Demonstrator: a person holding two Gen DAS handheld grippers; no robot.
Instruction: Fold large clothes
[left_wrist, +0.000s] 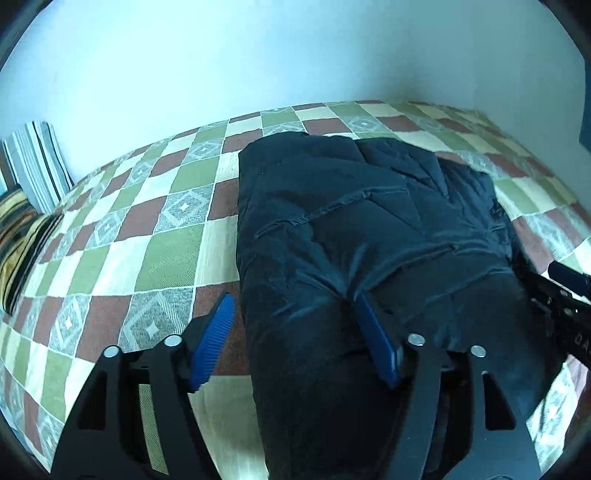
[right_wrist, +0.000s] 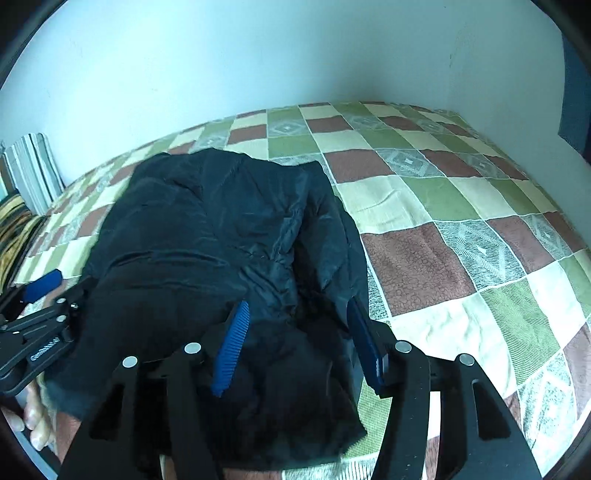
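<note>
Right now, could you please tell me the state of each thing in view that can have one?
Jacket: folded into a bundle, lying on the bedspread, held by neither gripper.
Left gripper: open, one finger on the jacket, the other over the bedspread.
Right gripper: open over the jacket's near edge.
Striped pillow: propped against the wall.

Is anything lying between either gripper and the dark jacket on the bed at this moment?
Nothing visible is in the way. The dark jacket lies on the checkered bedspread, directly under both grippers. The left gripper and the right gripper stand open right over its near edge, with only jacket fabric between their blue pads.
</note>
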